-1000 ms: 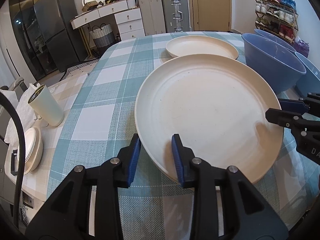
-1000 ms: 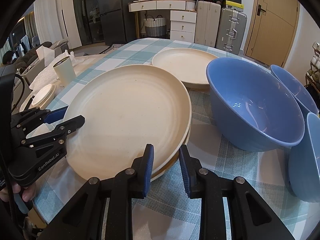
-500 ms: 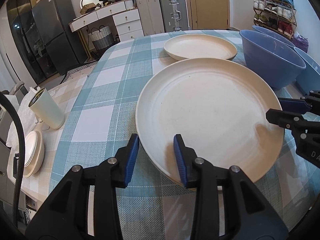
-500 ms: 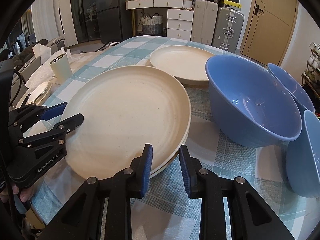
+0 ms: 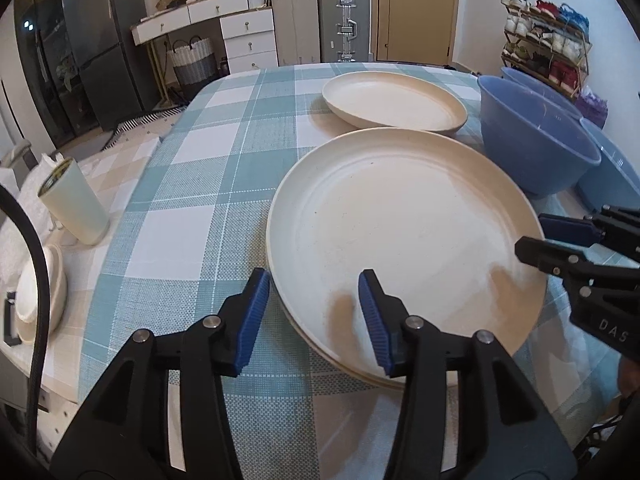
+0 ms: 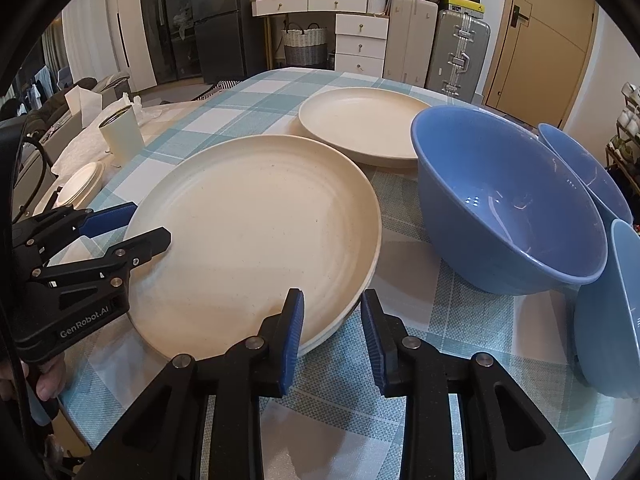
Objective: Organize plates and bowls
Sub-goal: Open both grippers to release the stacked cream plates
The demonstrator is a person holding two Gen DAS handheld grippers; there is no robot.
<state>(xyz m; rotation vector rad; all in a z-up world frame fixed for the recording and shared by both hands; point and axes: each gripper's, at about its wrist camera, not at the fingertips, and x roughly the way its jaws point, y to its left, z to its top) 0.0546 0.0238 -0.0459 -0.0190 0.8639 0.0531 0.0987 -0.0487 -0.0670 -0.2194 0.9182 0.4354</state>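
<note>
Two cream plates (image 6: 256,232) lie stacked on the checked cloth, a third cream plate (image 6: 360,124) flat just behind, and three blue bowls (image 6: 508,200) stand upright to their right, the nearest one (image 6: 608,312) tilted.

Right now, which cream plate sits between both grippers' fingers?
The near top plate of the stack; the lone far plate lies beyond, untouched beside the blue bowl.

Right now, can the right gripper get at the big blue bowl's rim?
Probably yes. The right gripper is open at the stacked plates; the blue bowl sits just to its right, near rim exposed over bare tablecloth.
</note>
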